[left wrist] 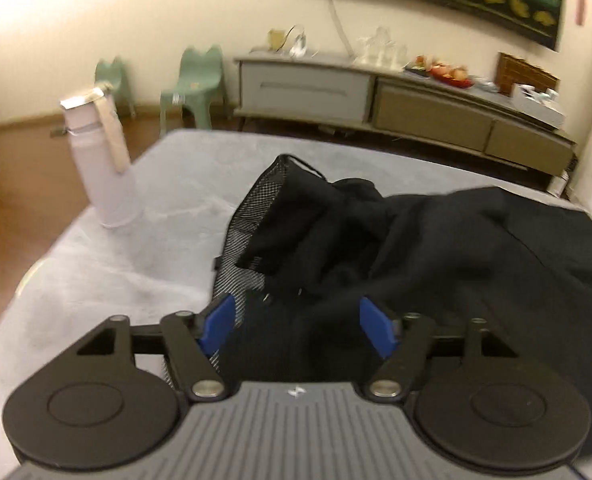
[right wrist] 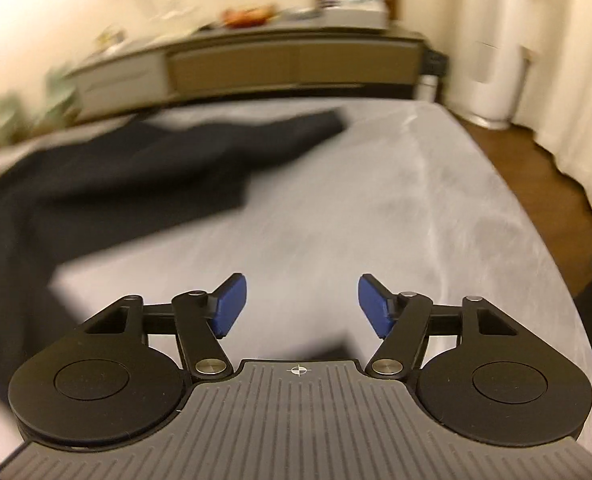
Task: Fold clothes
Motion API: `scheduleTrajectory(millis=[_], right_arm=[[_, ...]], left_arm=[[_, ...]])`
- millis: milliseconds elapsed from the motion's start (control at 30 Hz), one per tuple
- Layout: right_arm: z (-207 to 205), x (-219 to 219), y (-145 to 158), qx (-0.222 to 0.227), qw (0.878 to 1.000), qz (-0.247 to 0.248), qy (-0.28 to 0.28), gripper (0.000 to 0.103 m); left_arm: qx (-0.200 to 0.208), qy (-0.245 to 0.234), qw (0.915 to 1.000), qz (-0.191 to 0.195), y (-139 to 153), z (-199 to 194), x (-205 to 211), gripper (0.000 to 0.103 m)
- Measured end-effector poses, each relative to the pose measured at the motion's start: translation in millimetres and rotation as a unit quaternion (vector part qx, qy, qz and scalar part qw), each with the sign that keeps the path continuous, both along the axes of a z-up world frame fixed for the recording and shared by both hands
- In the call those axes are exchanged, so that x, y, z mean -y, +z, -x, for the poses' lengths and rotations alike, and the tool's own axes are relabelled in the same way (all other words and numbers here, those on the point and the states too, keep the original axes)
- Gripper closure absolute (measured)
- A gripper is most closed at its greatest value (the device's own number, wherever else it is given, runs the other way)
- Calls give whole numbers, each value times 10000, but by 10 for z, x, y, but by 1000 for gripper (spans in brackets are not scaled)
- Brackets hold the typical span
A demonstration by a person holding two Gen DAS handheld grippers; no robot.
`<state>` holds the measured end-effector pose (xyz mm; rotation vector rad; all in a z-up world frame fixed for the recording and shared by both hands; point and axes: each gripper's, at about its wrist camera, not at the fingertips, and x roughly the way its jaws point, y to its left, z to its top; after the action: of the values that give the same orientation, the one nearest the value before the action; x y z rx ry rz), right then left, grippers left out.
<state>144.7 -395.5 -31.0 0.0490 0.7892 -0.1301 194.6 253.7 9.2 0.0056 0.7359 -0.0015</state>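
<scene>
Though kept at the far left margin of the soft grey fleece-covered surface (left wrist: pixel 95 280), well apart from the work: a pale pink cylindrical bottle with a beige strap (left wrist: pixel 103 160), upright, probably parked there to leave the middle free for folding. Further right, a black fabric garment with a black-and-white mesh lining (left wrist: pixel 376 240), lying crumpled on the grey surface, lining turned outward at its left edge, folds heaped rather than flat; judged not yet folded. Just over its near part, the left gripper (left wrist: pixel 296 308), blue pads spread wide, nothing pinched, cloth below and between them but not pressed; likely poised to pick out a hem or corner. Behind, along the wall, a long low grey-and-tan sideboard (left wrist: pixel 376 96), out of play.

Through the right wrist view, the same black garment at the left (right wrist: pixel 135 168), one long part stretched toward the far middle, too blurred to tell sleeve from leg. Right of it, bare grey surface, and over that the right gripper (right wrist: pixel 302 292), blue pads likewise wide apart and empty, clear of the cloth. Probably held off to the side so as to reach in for the opposite edge. Needed first, by this reading: spreading and flattening, since bunched fabric would fold crookedly. At far right, a white cylindrical appliance (right wrist: pixel 492 80) on the brown floor, well away.
</scene>
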Motion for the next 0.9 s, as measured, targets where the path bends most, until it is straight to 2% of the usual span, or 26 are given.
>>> scheduleTrajectory(millis=[67, 100, 167, 333, 400, 433, 467, 500, 533, 567, 633, 733, 800, 900], right_arm=[[250, -79, -44, -72, 9998, 159, 127, 17], [374, -118, -66, -107, 9995, 239, 191, 16], [580, -175, -119, -183, 9988, 359, 264, 15], [531, -126, -373, -293, 9994, 170, 83, 17], [471, -118, -381, -261, 9996, -1, 56, 36], [446, -132, -364, -252, 9996, -87, 66, 60], [425, -166, -350, -247, 9996, -122, 72, 88], [402, -202, -328, -248, 9996, -76, 84, 98], [386, -231, -291, -211, 9997, 44, 130, 99], [390, -239, -216, -103, 9997, 169, 161, 100], [445, -199, 31, 242, 9988, 411, 85, 101], [671, 121, 560, 922, 9934, 475, -490, 102], [730, 334, 621, 825, 9919, 538, -800, 102], [771, 643, 576, 423, 9895, 654, -1218, 101]], left_arm=[[114, -189, 9997, -119, 20, 245, 29, 19], [153, -273, 9993, -183, 19, 369, 45, 17], [169, -425, 9986, -282, -11, 570, 107, 15], [-81, -619, 9979, -201, -213, 646, 229, 13], [-164, -592, 9977, -273, -329, 573, 267, 14], [-199, -578, 9977, -298, -382, 517, 271, 15], [-239, -562, 9977, -304, -412, 475, 282, 29], [-280, -545, 9976, -307, -437, 436, 293, 61], [-384, -564, 9974, -215, -452, 398, 271, 82], [-409, -590, 9974, -68, -426, 400, 236, 98], [-302, -743, 9966, 173, -300, 458, 184, 99], [68, -1403, 9891, 447, 27, 737, 138, 99], [78, -1810, 9816, 600, 118, 912, 115, 99], [-301, -2039, 9782, 271, -51, 999, 180, 94]])
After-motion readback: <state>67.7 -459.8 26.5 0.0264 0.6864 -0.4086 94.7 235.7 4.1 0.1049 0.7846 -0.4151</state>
